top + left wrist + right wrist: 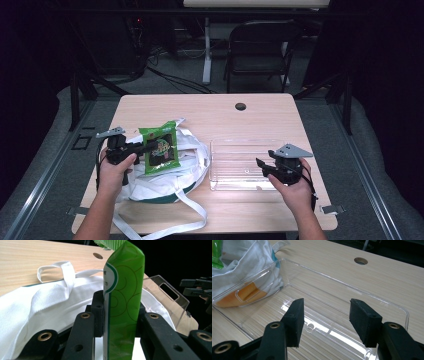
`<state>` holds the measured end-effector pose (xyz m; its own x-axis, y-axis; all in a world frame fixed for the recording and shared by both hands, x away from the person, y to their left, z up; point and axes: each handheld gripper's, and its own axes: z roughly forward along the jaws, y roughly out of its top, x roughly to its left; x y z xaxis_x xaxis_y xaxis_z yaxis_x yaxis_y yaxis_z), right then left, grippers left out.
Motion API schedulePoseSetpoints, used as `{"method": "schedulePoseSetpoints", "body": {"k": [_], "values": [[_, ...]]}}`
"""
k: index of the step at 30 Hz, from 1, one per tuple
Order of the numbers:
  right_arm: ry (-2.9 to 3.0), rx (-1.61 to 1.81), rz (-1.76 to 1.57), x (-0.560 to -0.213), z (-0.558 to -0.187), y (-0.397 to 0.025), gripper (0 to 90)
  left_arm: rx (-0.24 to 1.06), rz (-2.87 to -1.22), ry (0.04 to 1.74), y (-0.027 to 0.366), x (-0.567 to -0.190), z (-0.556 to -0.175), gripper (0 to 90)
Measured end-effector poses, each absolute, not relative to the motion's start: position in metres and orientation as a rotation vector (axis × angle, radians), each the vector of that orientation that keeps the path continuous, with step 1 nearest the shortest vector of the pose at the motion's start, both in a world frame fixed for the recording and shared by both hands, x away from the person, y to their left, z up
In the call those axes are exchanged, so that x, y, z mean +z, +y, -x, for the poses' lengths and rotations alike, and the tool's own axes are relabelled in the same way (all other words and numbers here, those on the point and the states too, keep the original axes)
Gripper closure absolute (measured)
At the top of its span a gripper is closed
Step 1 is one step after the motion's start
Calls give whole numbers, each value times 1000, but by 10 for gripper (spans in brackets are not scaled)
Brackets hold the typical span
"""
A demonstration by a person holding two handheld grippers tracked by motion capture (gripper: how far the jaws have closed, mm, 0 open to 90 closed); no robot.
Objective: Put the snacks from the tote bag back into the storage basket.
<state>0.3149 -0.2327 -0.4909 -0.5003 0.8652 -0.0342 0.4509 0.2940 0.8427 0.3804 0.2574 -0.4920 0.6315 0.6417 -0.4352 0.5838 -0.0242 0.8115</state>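
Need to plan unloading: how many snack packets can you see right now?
1. The green snack packet is clamped in the left gripper, held over the white tote bag. Something orange shows beside the bag through the clear tray; more may be hidden inside.

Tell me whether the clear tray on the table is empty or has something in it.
Empty. The clear tray shows just bare wood grain through its bottom; the right gripper hovers open over it.

A dark folding chair [260, 47] stands on the floor beyond the wooden table [260, 112].
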Motion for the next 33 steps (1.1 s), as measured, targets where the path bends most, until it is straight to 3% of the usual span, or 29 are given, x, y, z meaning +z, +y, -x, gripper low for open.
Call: {"method": "schedulePoseSetpoints", "body": {"k": [33], "values": [[2070, 1087, -1159, -490, -314, -232, 456, 87, -1694, 854, 220, -448, -374, 725]]}}
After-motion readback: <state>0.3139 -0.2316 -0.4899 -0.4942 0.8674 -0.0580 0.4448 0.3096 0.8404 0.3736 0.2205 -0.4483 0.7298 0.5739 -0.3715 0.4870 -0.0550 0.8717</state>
